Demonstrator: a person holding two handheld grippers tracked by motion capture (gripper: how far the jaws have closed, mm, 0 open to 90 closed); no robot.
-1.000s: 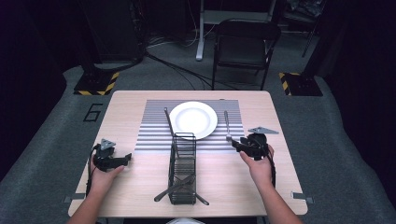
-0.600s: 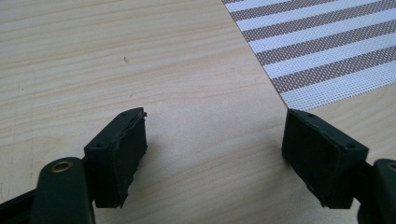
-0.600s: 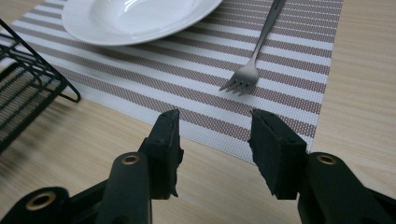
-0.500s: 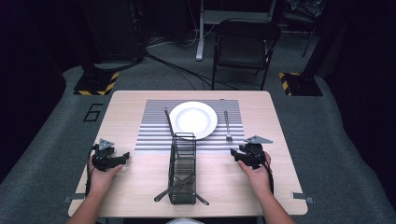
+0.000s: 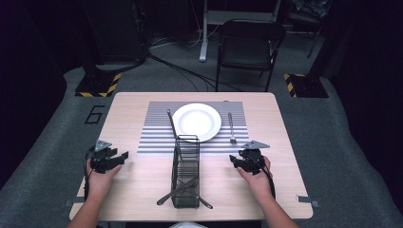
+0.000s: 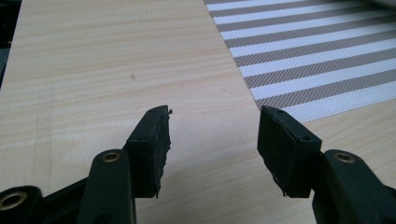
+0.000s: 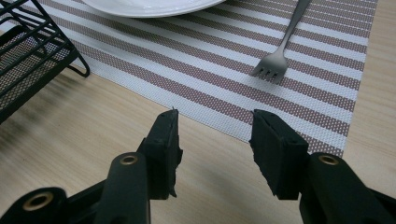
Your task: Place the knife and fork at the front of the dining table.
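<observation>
Place setting w/ plate (image 5: pixel 196 121) as landmark. Fork (image 5: pixel 231 127) lies just right of plate on striped mat (image 5: pixel 157 137), tines toward person, as for diner. Knife (image 5: pixel 171 124) just left of plate. Wire caddy (image 5: pixel 185 171) near plate's front edge, more cutlery inside. R gripper (image 7: pixel 215 135) near fork, fingers part-open, empty. L gripper (image 6: pixel 212 140) well left of plate over bare bench (image 5: pixel 128 104), fingers just been closing, part-open, nothing between.

Plate (image 7: pixel 154 5) and fork (image 7: pixel 282 44) handle cut off by the right gripper view's top edge; basket (image 7: pixel 28 56) by its left.
</observation>
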